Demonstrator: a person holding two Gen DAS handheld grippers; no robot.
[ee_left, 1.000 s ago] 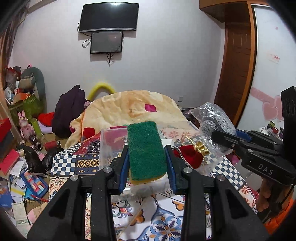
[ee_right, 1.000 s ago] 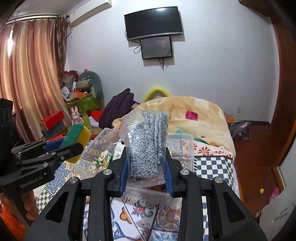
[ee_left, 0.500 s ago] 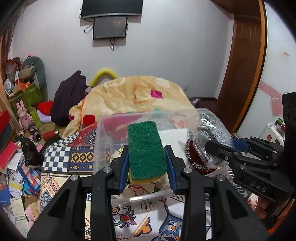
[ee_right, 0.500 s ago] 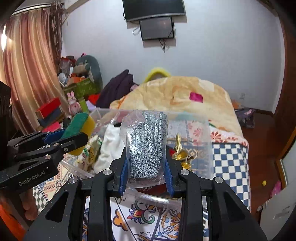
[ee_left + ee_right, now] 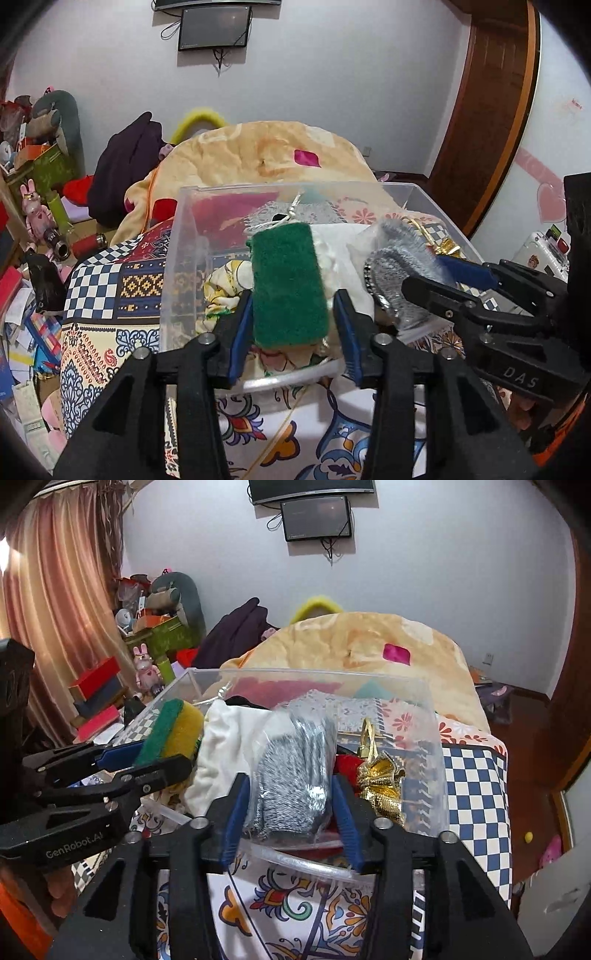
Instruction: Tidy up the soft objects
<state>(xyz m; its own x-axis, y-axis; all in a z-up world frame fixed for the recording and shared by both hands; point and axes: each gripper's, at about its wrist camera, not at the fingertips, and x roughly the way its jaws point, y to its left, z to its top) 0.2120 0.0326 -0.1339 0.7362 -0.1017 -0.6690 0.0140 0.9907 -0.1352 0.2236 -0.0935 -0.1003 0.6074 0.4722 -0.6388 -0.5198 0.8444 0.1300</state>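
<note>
OK, my left gripper (image 5: 293, 314) jaws clamp the green sponge (image 5: 288, 286), right gripper (image 5: 290, 805) jaws clamp the bagged grey gloves (image 5: 291, 771), both over the clear bin (image 5: 173, 258).

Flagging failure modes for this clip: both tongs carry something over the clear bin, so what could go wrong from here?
1. The left tongs and right tongs sit close over the clear bin; releasing together, they may collide.
2. The bin already holds a white cloth and gold bow; the sponge may perch on the pile.
3. The bagged grey glove looks slippery and could slide toward the near rim.
</note>
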